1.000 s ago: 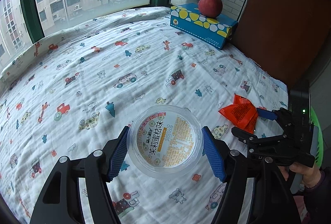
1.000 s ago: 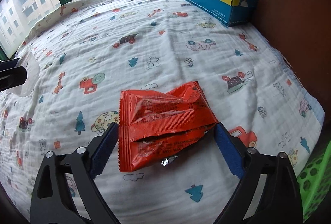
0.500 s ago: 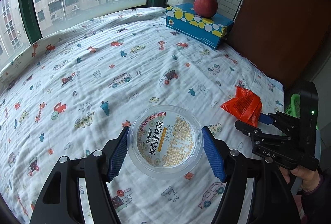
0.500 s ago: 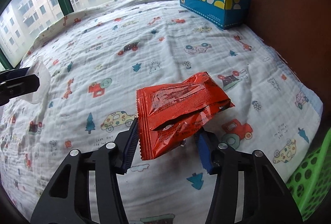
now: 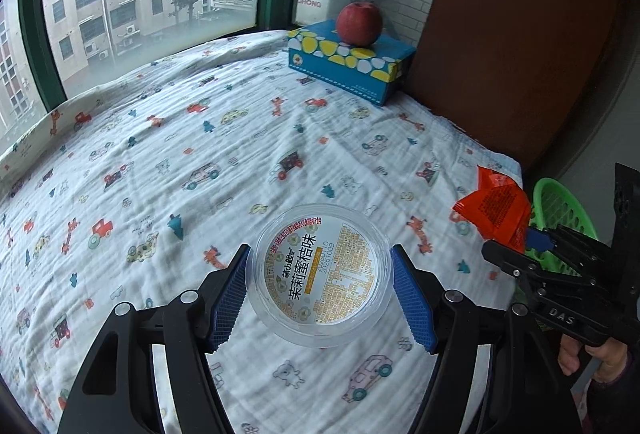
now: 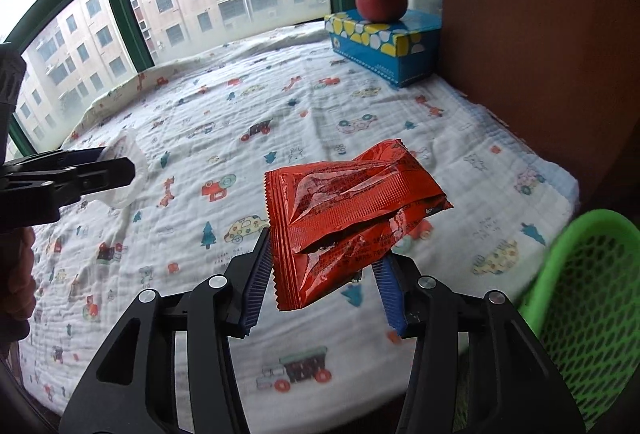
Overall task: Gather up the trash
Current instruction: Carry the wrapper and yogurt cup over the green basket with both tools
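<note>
A clear round plastic cup (image 5: 320,274) with a printed lid hangs just above the patterned blanket (image 5: 200,153), and my left gripper (image 5: 320,294) is shut on its sides. A crumpled red snack wrapper (image 6: 348,209) is pinched at its lower end in my right gripper (image 6: 324,286), lifted clear of the blanket. In the left wrist view the wrapper (image 5: 494,205) and right gripper (image 5: 536,240) are at the bed's right edge, in front of a green mesh basket (image 5: 556,201). In the right wrist view the left gripper (image 6: 100,169) with the cup (image 6: 128,173) is at the far left.
The green basket (image 6: 588,294) stands below the bed's right edge. A blue tissue box (image 5: 348,67) with a red apple (image 5: 359,22) on it sits in the far right corner beside a brown wooden panel (image 5: 520,53). Windows run along the far side.
My right gripper closed on the red wrapper, lifted it off the blanket and carried it towards the bed's right edge and the basket. The left gripper rose slightly with the cup.
</note>
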